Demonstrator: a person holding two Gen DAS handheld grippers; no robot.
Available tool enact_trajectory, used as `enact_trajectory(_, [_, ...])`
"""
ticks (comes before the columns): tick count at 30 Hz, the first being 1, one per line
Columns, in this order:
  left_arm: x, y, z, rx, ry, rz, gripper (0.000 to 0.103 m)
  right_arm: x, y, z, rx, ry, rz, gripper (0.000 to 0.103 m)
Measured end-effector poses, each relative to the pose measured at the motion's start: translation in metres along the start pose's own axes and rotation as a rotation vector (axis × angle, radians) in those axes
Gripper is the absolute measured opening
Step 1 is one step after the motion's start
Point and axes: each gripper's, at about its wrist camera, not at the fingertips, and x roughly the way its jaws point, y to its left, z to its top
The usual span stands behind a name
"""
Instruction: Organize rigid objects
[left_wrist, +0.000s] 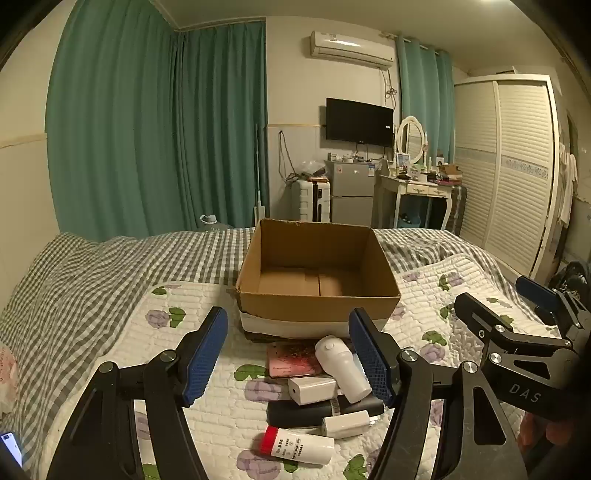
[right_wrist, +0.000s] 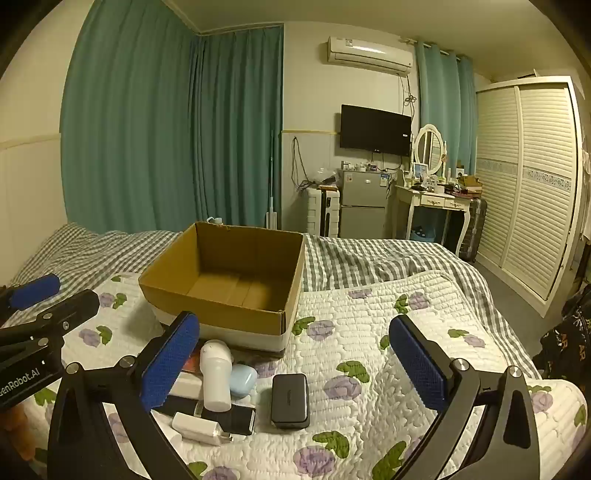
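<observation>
Two hand-held grippers — left (left_wrist: 288, 354), right (right_wrist: 295, 365) — jaws apart | cardboard box (left_wrist: 317, 295) brown, open-topped

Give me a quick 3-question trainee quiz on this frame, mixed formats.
1. True or false: the cardboard box already holds some of the items.
2. Multiple choice: the white bottle lies (A) inside the box, (B) among the pile on the floral quilt in front of the box, (C) in the right gripper.
3. Fill in: the tube nearest the left gripper has a ___ cap.

Key: 1 false, the visible floor is bare. 2 B. 3 red. Both grippers' jaws stand open, holding nothing.
</observation>
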Motion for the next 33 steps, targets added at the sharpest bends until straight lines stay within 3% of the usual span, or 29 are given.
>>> enact_trajectory(33, [0.0000, 0.0033, -0.0003, -0.036, 0.004, -0.017, 0.071, 0.0014, 0.0022, -0.0045, 0.013, 0.023, 0.024, 0.103])
